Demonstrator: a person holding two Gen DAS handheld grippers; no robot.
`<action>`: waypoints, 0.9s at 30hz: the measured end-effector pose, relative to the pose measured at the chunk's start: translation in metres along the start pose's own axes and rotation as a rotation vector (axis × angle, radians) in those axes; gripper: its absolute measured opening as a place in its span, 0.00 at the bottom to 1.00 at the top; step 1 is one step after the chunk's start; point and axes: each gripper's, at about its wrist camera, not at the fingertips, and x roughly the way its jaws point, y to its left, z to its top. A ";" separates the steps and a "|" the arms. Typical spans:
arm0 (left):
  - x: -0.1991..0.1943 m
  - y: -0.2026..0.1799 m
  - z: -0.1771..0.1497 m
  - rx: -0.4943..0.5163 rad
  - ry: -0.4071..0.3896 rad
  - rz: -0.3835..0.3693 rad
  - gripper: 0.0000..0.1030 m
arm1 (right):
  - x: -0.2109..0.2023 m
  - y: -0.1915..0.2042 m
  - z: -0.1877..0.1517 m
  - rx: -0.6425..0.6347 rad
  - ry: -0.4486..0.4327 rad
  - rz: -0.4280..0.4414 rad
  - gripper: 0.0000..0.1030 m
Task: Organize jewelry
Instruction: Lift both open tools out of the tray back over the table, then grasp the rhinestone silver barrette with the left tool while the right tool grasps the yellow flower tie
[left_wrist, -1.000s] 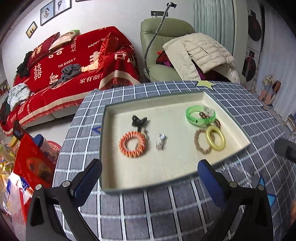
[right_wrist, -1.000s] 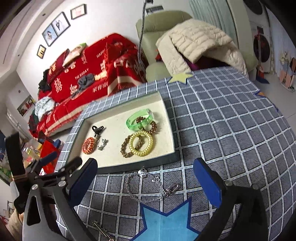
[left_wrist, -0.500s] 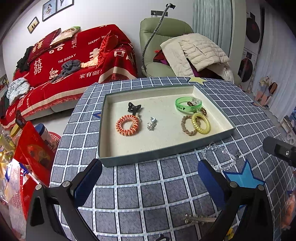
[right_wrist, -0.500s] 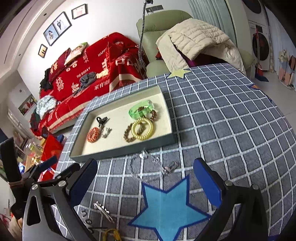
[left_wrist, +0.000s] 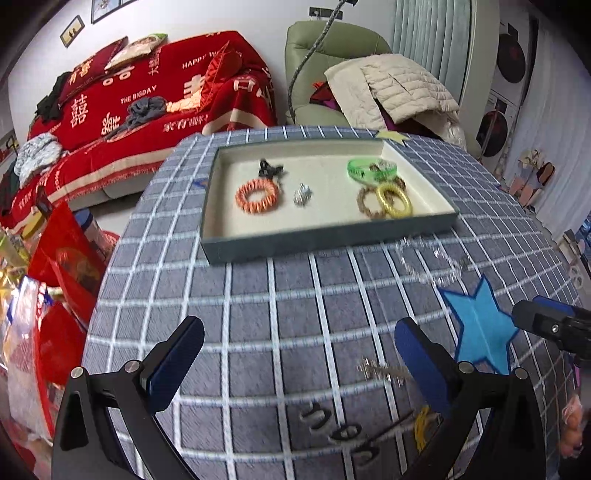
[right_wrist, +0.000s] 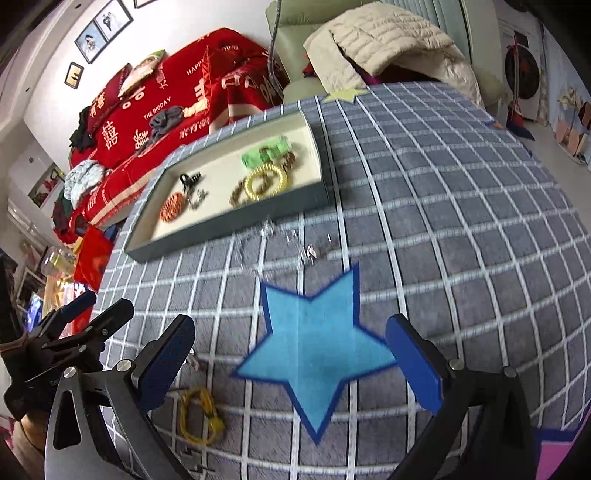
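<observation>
1. The shallow tray (left_wrist: 325, 236) sits on the grey checked tablecloth (left_wrist: 258, 314), and I place everything else by it.
2. Inside the tray lie an orange coil hair tie (left_wrist: 256, 195), a black claw clip (left_wrist: 269, 170) just behind it, a small silver charm (left_wrist: 302, 194) beside it, a green bangle (left_wrist: 369, 170), a brown bead bracelet (left_wrist: 367, 204) and a yellow coil hair tie (left_wrist: 394, 199) overlapping the beads.
3. Just outside the tray's near wall, a clear bead necklace (right_wrist: 288, 243) lies loose on the cloth, blurred.
4. Nearer than that is a blue star patch (right_wrist: 314, 347).
5. Well away from the tray, at the table's near edge, lie a yellow cord loop (right_wrist: 199, 413), a silver hair clip (left_wrist: 380, 371) and some dark hairpins (left_wrist: 340, 428).
6. The left gripper (left_wrist: 299, 362) hangs over bare cloth, well short of the tray, its jaws spread wide and holding nothing.
7. The right gripper (right_wrist: 291, 354) hovers over the star patch, likewise spread wide and empty.
</observation>
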 end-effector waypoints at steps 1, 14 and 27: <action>0.000 -0.001 -0.006 0.000 0.007 -0.002 1.00 | 0.000 -0.002 -0.005 0.006 0.007 0.000 1.00; 0.004 -0.015 -0.037 0.193 0.025 0.014 1.00 | -0.008 -0.003 -0.043 -0.023 0.041 0.003 1.00; 0.021 -0.044 -0.035 0.429 0.007 -0.012 1.00 | -0.014 0.037 -0.073 -0.200 0.056 -0.022 0.96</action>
